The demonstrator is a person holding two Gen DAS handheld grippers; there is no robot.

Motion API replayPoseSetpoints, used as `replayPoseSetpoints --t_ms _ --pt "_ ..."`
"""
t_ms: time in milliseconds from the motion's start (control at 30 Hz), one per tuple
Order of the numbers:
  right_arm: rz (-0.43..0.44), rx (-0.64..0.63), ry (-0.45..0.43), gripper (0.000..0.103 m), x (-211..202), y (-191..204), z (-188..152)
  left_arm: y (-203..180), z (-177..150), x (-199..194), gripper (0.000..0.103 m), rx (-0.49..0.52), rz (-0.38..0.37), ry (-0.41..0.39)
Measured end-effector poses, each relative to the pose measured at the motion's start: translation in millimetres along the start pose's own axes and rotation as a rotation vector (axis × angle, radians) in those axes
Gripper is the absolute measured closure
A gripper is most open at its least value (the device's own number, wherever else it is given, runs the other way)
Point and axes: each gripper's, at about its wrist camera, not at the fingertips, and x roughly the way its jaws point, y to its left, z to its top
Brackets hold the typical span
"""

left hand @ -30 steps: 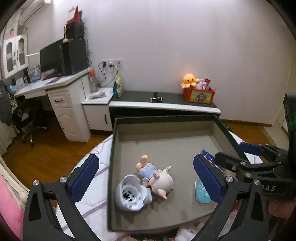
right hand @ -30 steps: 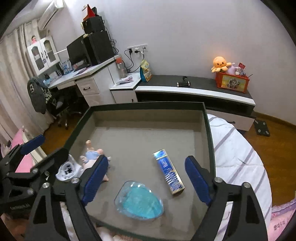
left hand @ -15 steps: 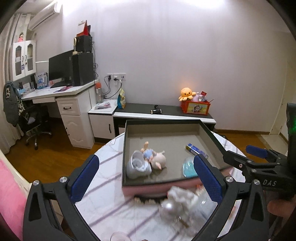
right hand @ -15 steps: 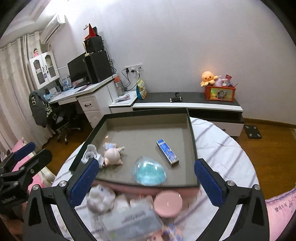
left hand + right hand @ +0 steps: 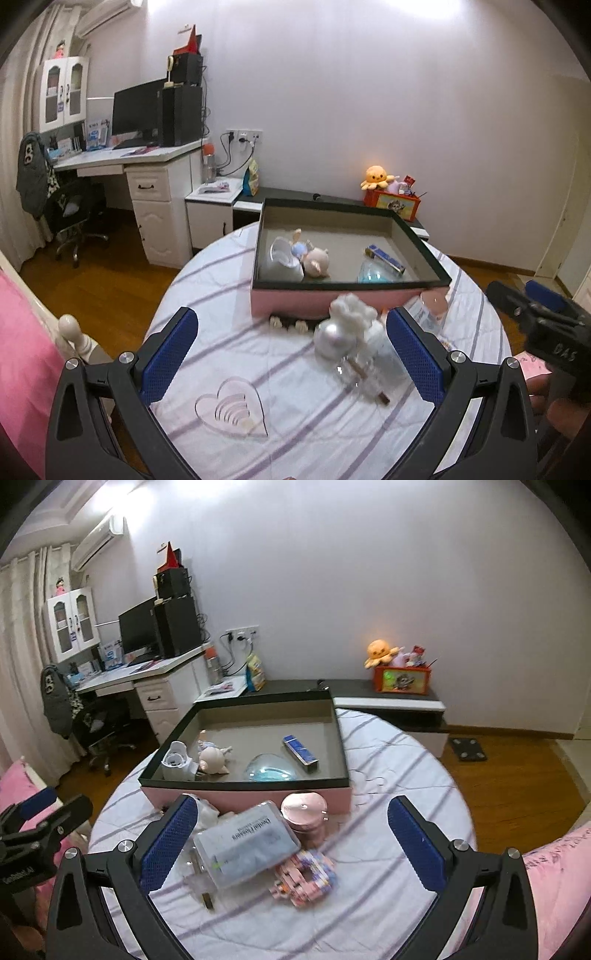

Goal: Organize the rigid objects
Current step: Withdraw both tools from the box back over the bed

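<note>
A pink box with a dark rim (image 5: 351, 283) (image 5: 243, 784) stands on the round striped table. Inside lie a white cup (image 5: 282, 258), a pig doll (image 5: 316, 260) (image 5: 212, 758), a blue heart-shaped dish (image 5: 271, 770) and a blue bar (image 5: 300, 750). In front of the box lie a clear floss case (image 5: 245, 843), a pink round tin (image 5: 304, 808), a pastel block toy (image 5: 304, 877), a pearl ornament with white fluff (image 5: 341, 330) and a clear heart tray (image 5: 231, 410). My left gripper (image 5: 291, 365) and right gripper (image 5: 291, 845) are both open and empty above these loose items.
The table edge (image 5: 162, 314) drops to wood floor on the left. A pink bed (image 5: 18, 362) lies at the near left. A desk with monitor (image 5: 140, 110), a low cabinet (image 5: 388, 698) and an orange toy bin (image 5: 402, 677) stand by the wall.
Both grippers have pulled back and up from over the box. The loose items on the table in front of the box have come into view.
</note>
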Motion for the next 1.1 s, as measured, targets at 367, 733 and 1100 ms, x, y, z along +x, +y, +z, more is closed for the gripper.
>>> replayPoseSetpoints --t_ms 367,733,1100 --pt "-0.005 0.028 -0.010 0.000 -26 -4 -33 -13 -26 -14 0.000 0.031 0.011 0.020" --pt "-0.001 0.027 0.019 0.000 -24 -4 -47 -20 -29 -17 0.000 0.044 0.036 0.015" --pt "-0.011 0.013 0.055 0.000 -17 -5 -57 -18 -40 -10 0.000 0.029 0.032 0.038"
